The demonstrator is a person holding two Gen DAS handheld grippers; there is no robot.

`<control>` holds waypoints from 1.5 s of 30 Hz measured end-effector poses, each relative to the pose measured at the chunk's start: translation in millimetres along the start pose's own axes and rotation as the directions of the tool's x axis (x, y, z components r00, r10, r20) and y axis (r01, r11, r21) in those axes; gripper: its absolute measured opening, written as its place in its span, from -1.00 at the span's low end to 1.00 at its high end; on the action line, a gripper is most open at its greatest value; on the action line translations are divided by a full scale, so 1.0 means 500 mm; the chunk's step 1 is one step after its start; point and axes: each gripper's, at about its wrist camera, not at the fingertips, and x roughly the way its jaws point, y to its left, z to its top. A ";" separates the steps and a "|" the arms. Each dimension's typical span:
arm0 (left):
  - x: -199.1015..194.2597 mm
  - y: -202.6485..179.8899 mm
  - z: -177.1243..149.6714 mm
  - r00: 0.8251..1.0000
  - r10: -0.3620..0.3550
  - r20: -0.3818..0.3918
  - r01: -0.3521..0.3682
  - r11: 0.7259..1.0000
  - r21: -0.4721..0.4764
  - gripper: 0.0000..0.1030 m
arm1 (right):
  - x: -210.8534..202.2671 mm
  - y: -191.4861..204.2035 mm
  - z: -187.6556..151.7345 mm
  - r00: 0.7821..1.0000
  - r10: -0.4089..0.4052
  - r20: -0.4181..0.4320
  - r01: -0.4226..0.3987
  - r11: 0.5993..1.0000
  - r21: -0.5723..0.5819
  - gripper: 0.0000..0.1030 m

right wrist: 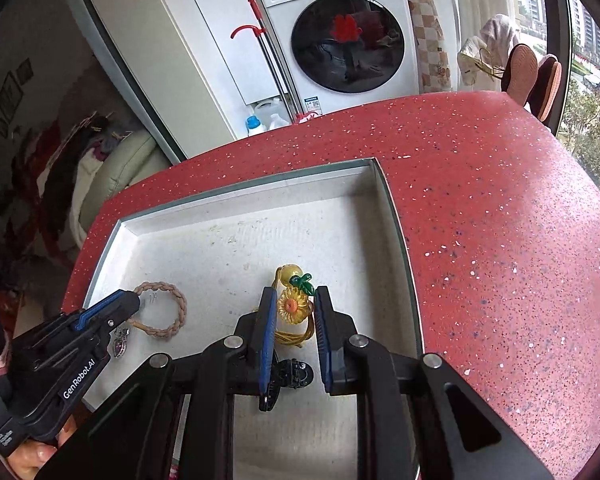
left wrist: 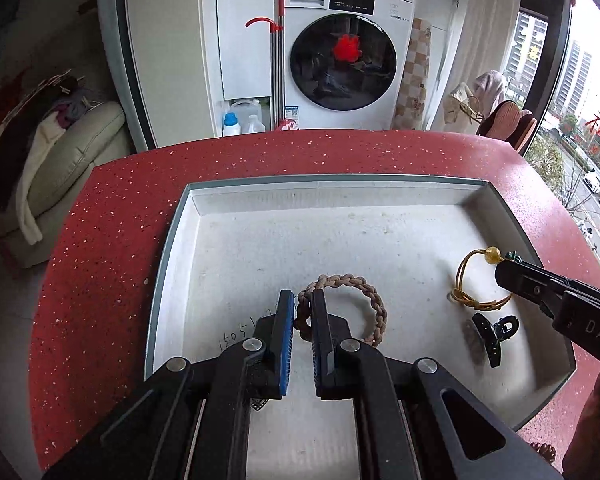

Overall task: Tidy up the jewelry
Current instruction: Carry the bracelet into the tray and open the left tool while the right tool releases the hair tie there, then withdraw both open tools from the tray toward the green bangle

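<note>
The left gripper [left wrist: 302,298] has its jaws a narrow gap apart, straddling the near-left arc of the braided bracelet [left wrist: 370,300]; whether the pads press the braid I cannot tell. The bracelet is a tan plaited ring lying flat, low centre in the left wrist frame. The right gripper [right wrist: 294,300] stands a little wider, its jaws either side of the sunflower charm [right wrist: 293,305], an amber flower with an orange centre; contact is unclear. The charm belongs to a yellow cord bracelet [left wrist: 466,280] with a golden bead and green glass leaves at its top. A black hair claw [left wrist: 494,332] lies just below it, partly hidden behind the right gripper's finger in the right wrist frame. All sit in a shallow white tray [left wrist: 340,192] on a red speckled table [right wrist: 500,200]. A washing machine [left wrist: 346,52] fills the upper centre.
</note>
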 end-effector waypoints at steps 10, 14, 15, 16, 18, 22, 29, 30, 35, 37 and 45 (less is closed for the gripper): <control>0.028 -0.011 -0.012 0.996 0.079 -0.031 -0.078 0.996 0.038 -0.47 | 0.008 0.006 -0.012 0.998 -0.064 0.002 0.064 0.997 -0.036 -0.56; 0.030 -0.016 -0.013 0.993 0.116 -0.029 -0.114 0.992 0.061 -0.47 | 0.003 0.012 -0.016 0.998 -0.064 0.010 0.064 0.997 -0.050 0.05; 0.029 -0.016 -0.013 0.993 0.117 -0.028 -0.115 0.991 0.062 -0.47 | -0.002 0.011 -0.015 0.998 -0.059 0.016 0.060 0.997 -0.046 0.06; 0.027 -0.015 -0.013 0.993 0.116 -0.030 -0.114 0.992 0.059 -0.47 | -0.007 0.010 -0.014 0.999 -0.047 0.020 0.048 0.998 -0.038 0.06; 0.022 -0.015 -0.011 0.993 0.112 -0.027 -0.111 0.993 0.051 -0.47 | -0.019 0.008 -0.012 0.999 -0.031 0.029 0.031 0.999 -0.021 0.08; 0.004 -0.016 -0.006 0.995 0.099 -0.004 -0.099 0.994 0.047 -0.47 | -0.049 0.004 -0.012 0.998 -0.013 0.060 0.014 1.000 -0.007 0.20; -0.030 -0.012 -0.002 0.997 0.065 0.027 -0.066 0.997 0.035 -0.46 | -0.092 0.002 -0.024 0.996 0.014 0.087 -0.015 1.000 0.014 0.24; -0.037 -0.009 -0.002 0.998 0.062 0.034 -0.063 0.997 0.033 -0.46 | -0.099 0.003 -0.027 0.996 0.014 0.092 -0.016 1.000 0.016 0.25; -0.071 -0.004 -0.007 0.997 0.047 0.059 -0.048 0.999 0.025 -0.45 | -0.124 0.004 -0.045 0.995 0.025 0.102 -0.027 0.999 0.022 0.27; -0.085 0.000 -0.011 0.997 0.043 0.067 -0.044 0.999 0.020 0.64 | -0.131 0.005 -0.052 0.995 0.033 0.099 -0.035 0.999 0.026 0.28; -0.162 0.003 -0.052 0.988 0.047 0.144 -0.051 0.998 0.025 1.00 | -0.173 0.015 -0.090 0.994 0.066 0.091 -0.067 0.998 0.009 0.43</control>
